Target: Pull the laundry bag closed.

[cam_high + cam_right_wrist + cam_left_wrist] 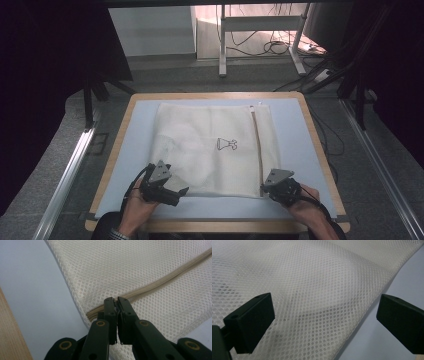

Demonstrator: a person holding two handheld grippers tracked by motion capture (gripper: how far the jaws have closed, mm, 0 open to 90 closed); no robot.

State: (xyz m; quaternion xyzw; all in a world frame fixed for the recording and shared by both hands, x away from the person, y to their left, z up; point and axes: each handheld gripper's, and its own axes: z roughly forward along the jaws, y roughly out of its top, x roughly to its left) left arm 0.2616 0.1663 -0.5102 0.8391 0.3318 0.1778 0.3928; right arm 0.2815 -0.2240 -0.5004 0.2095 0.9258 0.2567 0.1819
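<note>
Your right hand-held gripper [117, 301] is clamped on the near end of the beige zipper [160, 283]; your left hand-held gripper [324, 322] stands apart over the cream mesh laundry bag [210, 150] lying flat on the pale-blue tabletop [295, 150]. Next, probably pin the mesh and draw the zipper away from you.

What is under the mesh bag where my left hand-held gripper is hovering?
Under the mesh bag lies the pale blue mat, bare beside the bag's edge between the open jaws of the left hand-held gripper. A darker shape shows faintly through the mesh; what it is cannot be told.
</note>
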